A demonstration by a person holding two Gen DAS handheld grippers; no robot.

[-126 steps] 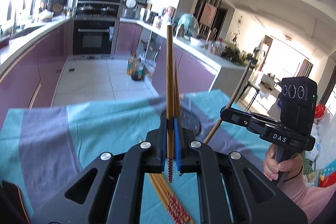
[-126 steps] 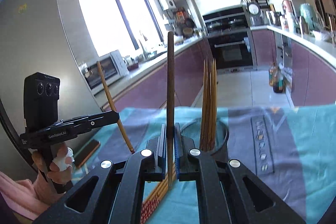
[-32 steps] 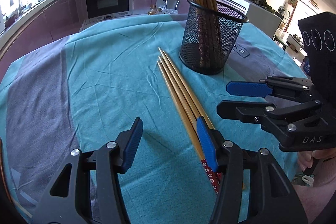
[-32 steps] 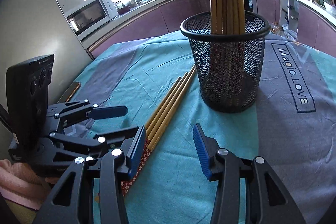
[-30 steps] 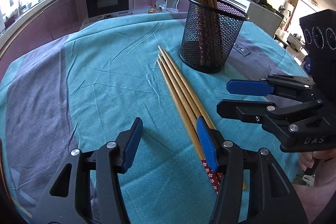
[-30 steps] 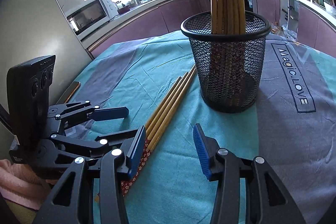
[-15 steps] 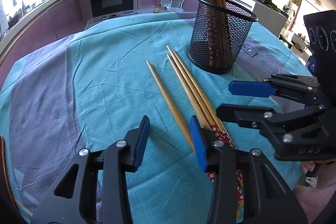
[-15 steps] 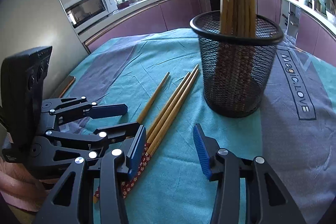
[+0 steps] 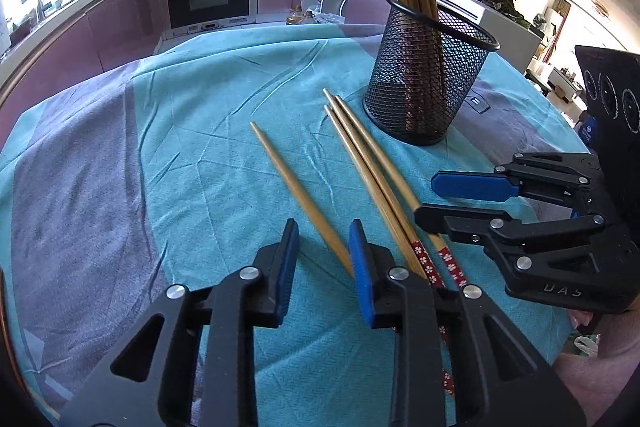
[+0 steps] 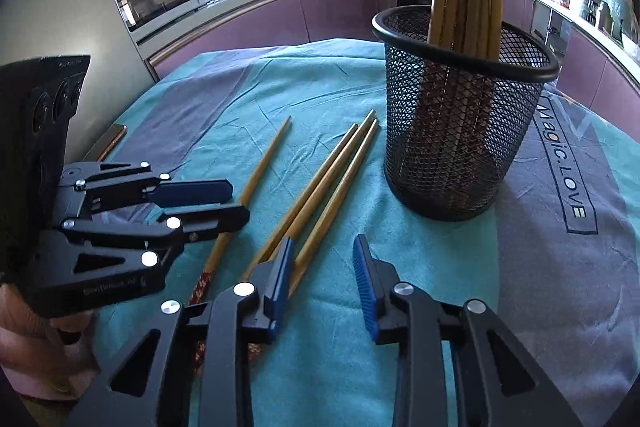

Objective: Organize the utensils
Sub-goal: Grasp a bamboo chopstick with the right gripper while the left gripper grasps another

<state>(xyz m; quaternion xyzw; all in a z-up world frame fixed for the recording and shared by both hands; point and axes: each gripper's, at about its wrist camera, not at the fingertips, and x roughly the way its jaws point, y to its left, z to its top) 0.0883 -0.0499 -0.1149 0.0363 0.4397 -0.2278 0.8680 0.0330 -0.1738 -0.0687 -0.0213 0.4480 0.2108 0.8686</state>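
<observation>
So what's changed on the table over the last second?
One chopstick has slid out of the bundle, apart from the other three chopsticks, and now lies between the pads of the left hand-held gripper, whose jaws have just been closing. The right hand-held gripper has been narrowing too, nothing gripped. The mesh holder stays put.

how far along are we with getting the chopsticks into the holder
Partway. Several chopsticks already stand in the mesh holder. Four still lie on the cloth: a single chopstick and three together. The left gripper has been closing around the single one; the right gripper holds nothing.
</observation>
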